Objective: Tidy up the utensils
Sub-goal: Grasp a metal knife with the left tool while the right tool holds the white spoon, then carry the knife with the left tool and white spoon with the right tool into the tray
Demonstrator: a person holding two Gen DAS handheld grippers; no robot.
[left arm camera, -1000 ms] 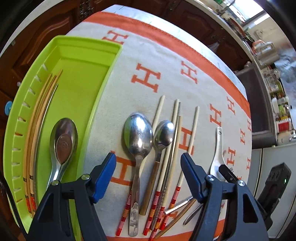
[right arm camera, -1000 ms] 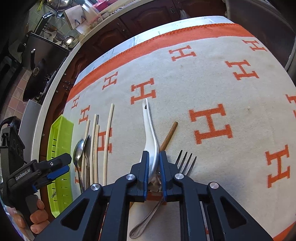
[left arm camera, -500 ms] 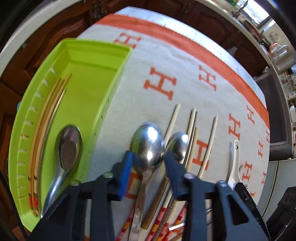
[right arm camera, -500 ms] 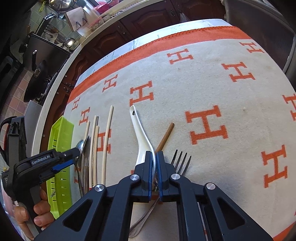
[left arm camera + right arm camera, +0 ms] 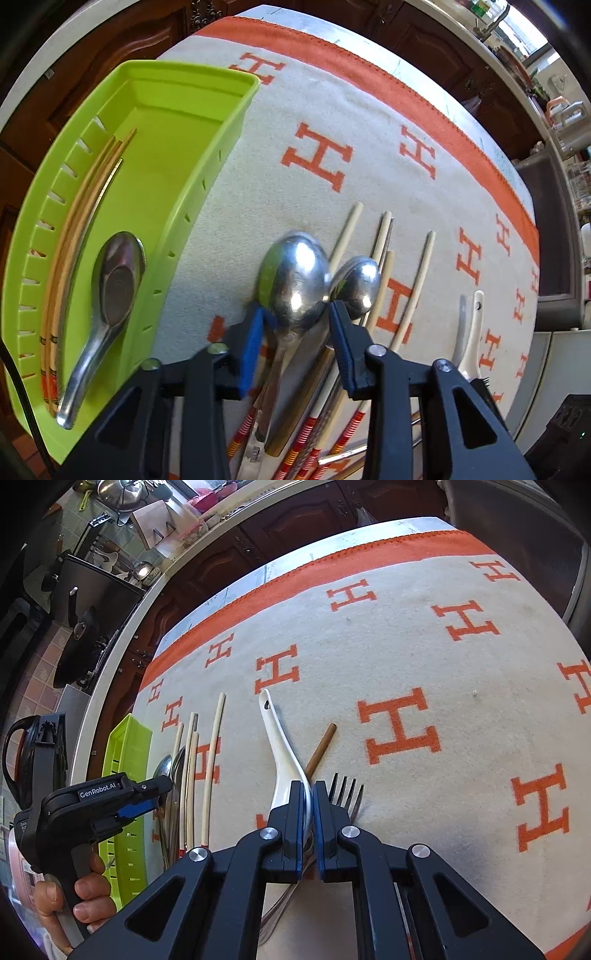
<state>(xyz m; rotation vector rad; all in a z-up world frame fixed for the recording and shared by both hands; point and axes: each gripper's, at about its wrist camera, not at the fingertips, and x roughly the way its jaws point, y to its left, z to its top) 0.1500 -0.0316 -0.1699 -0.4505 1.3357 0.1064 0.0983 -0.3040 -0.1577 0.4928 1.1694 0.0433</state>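
1. Spoon, large and steel [image 5: 295, 277], lay bowl-down on the cream cloth [image 5: 314, 110] with orange H marks, just right of the green tray [image 5: 192, 74].
2. Was straddled at its neck by the left gripper [image 5: 295, 317], blue pads [image 5: 251, 343] close on either side of the bowl's base; jaws part-way apart, contact with the metal hard to judge from this angle.
3. Lay touching a smaller steel spoon [image 5: 356, 282] on its right, among pale chopsticks [image 5: 417, 284] with red-striped ends.
4. Sat beside the tray, which held another steel spoon [image 5: 118, 280] bowl-up and several wooden chopsticks [image 5: 85, 206] along its slotted left wall.
5. Further right: white ceramic spoon [image 5: 280, 753], handle pointing away, pinched at its neck between the jaws of the right gripper [image 5: 309, 794], nearly together on it.
6. Just right of that gripper: black-tined fork [image 5: 347, 788] flat on the cloth, tines pointing away; brown stick [image 5: 321, 747] angled behind the ceramic spoon.
7. Seen in the right wrist view at left: left gripper [image 5: 162, 786] held in a hand [image 5: 88, 890], low over the steel spoons.
8. Beyond the cloth: dark wooden cabinets [image 5: 295, 528] and kitchen clutter.
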